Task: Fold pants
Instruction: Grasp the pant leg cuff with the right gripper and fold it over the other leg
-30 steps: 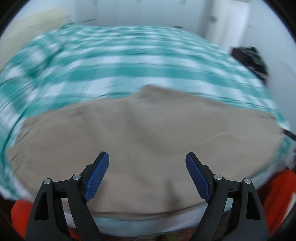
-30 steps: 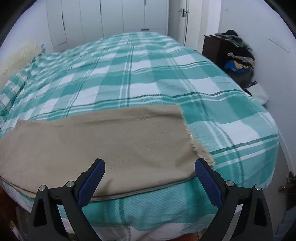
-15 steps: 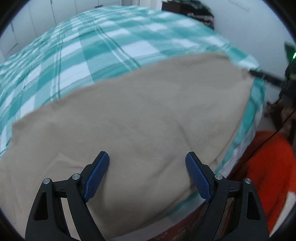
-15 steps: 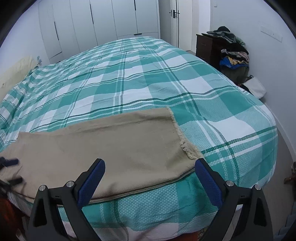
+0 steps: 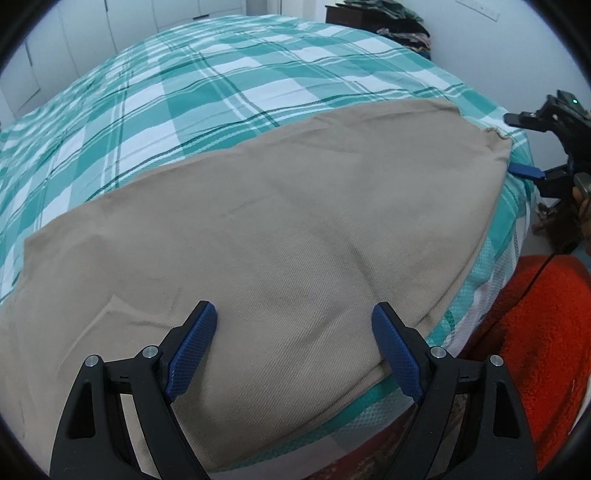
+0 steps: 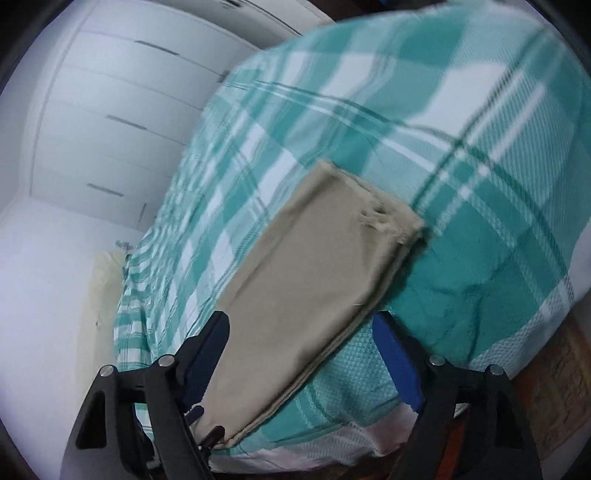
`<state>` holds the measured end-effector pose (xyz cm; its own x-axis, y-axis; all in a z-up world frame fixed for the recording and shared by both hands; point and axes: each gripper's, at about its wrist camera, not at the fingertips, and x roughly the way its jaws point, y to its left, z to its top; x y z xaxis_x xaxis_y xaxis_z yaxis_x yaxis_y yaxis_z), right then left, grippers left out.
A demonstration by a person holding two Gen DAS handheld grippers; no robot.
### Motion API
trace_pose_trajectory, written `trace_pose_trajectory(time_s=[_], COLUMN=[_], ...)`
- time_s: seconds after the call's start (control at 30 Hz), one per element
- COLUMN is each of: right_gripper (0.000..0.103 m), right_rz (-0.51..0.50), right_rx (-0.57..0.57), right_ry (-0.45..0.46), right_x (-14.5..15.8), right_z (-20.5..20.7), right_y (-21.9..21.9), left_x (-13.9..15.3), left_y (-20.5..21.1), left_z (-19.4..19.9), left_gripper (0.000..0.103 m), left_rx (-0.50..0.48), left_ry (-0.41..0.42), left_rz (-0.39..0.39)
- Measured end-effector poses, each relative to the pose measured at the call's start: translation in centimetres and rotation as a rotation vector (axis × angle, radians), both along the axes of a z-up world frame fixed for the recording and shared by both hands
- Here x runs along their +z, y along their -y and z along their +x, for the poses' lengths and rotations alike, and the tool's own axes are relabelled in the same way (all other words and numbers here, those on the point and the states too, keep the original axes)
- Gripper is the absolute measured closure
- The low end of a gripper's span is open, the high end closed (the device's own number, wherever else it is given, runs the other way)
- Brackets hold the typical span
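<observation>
Judging from the pants (image 5: 280, 236) lying flat along the near edge of the bed (image 5: 221, 85), the left gripper (image 5: 293, 347) hovers wide open while the right gripper (image 6: 301, 354) is closing around the frayed cuff end without yet pinching it, so both should seize every layer squarely.

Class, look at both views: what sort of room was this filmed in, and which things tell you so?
Most likely a bedroom: a large bed with a teal checked cover, white wardrobe doors along the wall, and clothes piled on a dark dresser.

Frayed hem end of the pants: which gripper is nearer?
Right. The right gripper straddles the pants near the frayed hem; the left gripper is over the opposite end.
</observation>
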<state>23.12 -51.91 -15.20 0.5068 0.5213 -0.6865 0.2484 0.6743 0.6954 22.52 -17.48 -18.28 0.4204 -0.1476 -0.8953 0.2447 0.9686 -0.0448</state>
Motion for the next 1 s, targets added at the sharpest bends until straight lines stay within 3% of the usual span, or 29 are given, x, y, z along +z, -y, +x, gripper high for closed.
trace_pose_trajectory(time_s=[0.07, 0.17, 0.2, 0.23, 0.3, 0.4, 0.47, 0.6, 0.67, 0.8, 0.87, 0.9, 0.93, 1.0], right_gripper=[0.025, 0.039, 0.057, 0.085, 0.092, 0.095, 0.095, 0.094, 0.094, 0.093, 0.085, 0.070, 0.044, 0.035], right_rz=[-0.008, -0.057, -0.080, -0.160, -0.263, -0.263, -0.267, -0.296, -0.269, -0.235, -0.191, -0.175, -0.148, -0.135], right_rx=[0.012, 0.021, 0.028, 0.057, 0.079, 0.058, 0.086, 0.232, 0.344, 0.569, 0.690, 0.730, 0.787, 0.841], right_ry=[-0.025, -0.039, -0.036, -0.040, -0.043, 0.033, 0.142, 0.341, 0.444, 0.561, 0.560, 0.551, 0.542, 0.553], right_x=[-0.4, -0.7, -0.9, -1.1, -1.2, 1.2, 5.4, 14.4, 19.2, 23.6, 23.2, 22.7, 21.9, 19.8], right_z=[0.8, 2.2, 2.6, 3.3, 3.5, 2.7, 1.9, 0.4, -0.5, -2.8, -3.7, -3.9, -4.2, -6.0], right_y=[-0.2, -0.7, -1.0, -1.7, -2.6, -3.1, -4.5, -10.7, -16.2, -27.2, -32.8, -34.4, -36.6, -39.5], left_x=[-0.1, -0.5, -0.5, -0.5, 0.2, 2.8, 4.7, 6.7, 6.9, 6.2, 5.3, 4.6, 4.2, 3.1], left_y=[0.0, 0.4, 0.6, 0.6, 0.1, -3.3, -7.0, -16.3, -20.2, -28.3, -31.2, -32.8, -33.4, -35.0], left_z=[0.0, -0.2, -0.4, -0.4, -0.2, -1.0, -2.0, -3.9, -5.0, -9.0, -11.4, -13.1, -14.0, -16.3], left_gripper=[0.015, 0.014, 0.014, 0.014, 0.014, 0.013, 0.011, 0.011, 0.011, 0.011, 0.011, 0.011, 0.011, 0.011], left_rx=[0.003, 0.005, -0.002, -0.006, -0.012, 0.032, 0.080, 0.241, 0.330, 0.544, 0.633, 0.683, 0.707, 0.765], left_ry=[0.000, 0.013, 0.021, 0.024, -0.012, -0.031, -0.001, 0.045, 0.059, 0.082, 0.087, 0.091, 0.094, 0.096], left_rz=[-0.002, 0.025, 0.043, 0.048, 0.030, -0.094, -0.162, -0.174, -0.190, -0.249, -0.268, -0.281, -0.287, -0.289])
